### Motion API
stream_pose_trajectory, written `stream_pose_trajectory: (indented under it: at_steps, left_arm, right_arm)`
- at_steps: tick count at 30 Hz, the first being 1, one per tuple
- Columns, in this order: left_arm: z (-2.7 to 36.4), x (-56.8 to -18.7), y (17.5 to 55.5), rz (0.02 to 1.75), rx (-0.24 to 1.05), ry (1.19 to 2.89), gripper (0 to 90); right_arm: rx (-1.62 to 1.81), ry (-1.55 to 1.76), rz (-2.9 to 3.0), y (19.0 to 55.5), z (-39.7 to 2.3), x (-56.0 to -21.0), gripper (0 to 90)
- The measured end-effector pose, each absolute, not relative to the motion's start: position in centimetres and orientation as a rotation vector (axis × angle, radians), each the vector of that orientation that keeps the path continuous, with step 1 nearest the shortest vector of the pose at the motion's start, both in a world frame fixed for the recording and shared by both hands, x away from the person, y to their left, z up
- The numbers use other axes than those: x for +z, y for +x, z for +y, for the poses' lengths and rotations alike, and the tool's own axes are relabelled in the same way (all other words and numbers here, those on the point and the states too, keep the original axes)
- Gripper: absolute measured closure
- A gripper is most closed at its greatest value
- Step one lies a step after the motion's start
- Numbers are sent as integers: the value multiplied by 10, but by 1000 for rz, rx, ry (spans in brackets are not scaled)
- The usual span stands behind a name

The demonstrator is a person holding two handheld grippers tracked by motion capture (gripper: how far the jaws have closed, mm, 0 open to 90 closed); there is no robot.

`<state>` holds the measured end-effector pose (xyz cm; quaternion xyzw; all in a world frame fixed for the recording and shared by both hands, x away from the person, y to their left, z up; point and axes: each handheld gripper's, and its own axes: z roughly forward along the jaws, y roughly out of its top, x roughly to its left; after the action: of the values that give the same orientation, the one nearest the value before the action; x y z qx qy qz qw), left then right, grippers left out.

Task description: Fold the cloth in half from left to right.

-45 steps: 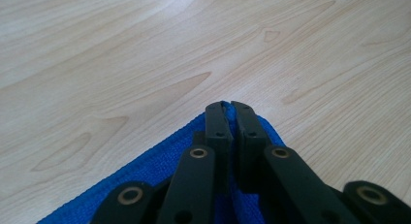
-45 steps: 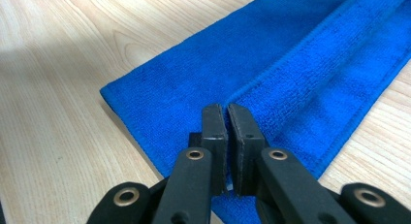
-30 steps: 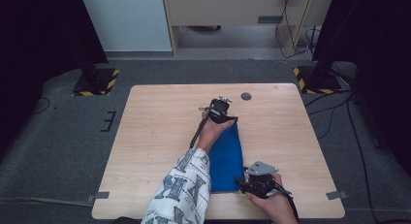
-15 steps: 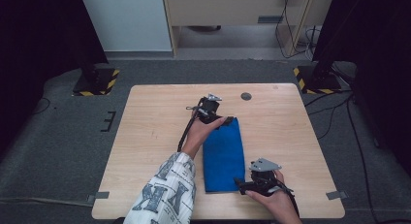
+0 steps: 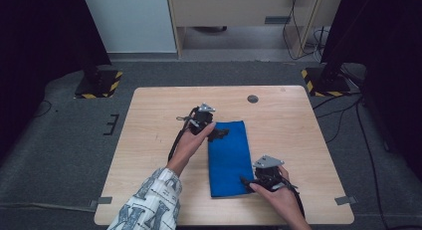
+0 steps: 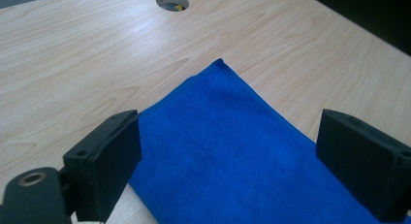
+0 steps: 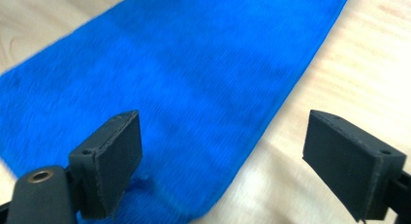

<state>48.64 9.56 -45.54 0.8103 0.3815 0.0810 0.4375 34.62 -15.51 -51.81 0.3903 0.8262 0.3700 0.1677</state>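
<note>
Nearest the person, at about five o'clock on the table [image 5: 149,140], the right gripper [image 5: 249,181] sits at the near right edge of the blue cloth [image 5: 228,158]; in the right gripper view its jaws stand wide apart with the cloth's [image 7: 160,88] edge lying loose below and between them, nothing pinched, and they have just eased slightly closer after a quick opening. The cloth itself lies flat as a folded strip at the table's centre, running from six toward twelve o'clock. At its far left corner, roughly eleven o'clock from the cloth's middle, the left gripper [image 5: 219,135] hangs with jaws that have just been opening and now gape wide; the left gripper view shows the cloth's [image 6: 232,151] far corner lying free between them, untouched by either pad. Beyond that, toward one o'clock, is the round cable hole [image 5: 253,98] in the tabletop. As a judgement: if another fold is meant, the risk is a jaw catching only the top layer, so the strip peels open, or a pad dragging the fabric and skewing the neat edges; the two hands lifting unevenly would twist it. No brand, label or readable writing appears on the cloth, grippers or table; the print on the sleeve [image 5: 149,205] is too blurred to read.
</note>
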Motion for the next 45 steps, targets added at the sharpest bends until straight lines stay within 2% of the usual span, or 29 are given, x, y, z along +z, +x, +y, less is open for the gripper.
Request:
stream_pose_trajectory:
  at_steps: [11,19,29,35,45]
  left_arm:
    - [124,-471,492,1029,209,2009,78]
    - [122,-483,503,1080,246,2017,88]
    - [114,-489,511,1097,268,2048,93]
    - [121,-496,517,1139,287,2063,96]
    - [122,-506,523,1222,311,2065,188]
  right_arm:
    - [1099,1191,2314,399,-162,-515,184]
    - [1107,1207,2338,435,-162,-509,245]
    - [1072,1235,2333,486,-155,-503,259]
    - [1046,1228,2340,500,-144,-503,298]
    - [937,1181,2360,517,-125,-508,353]
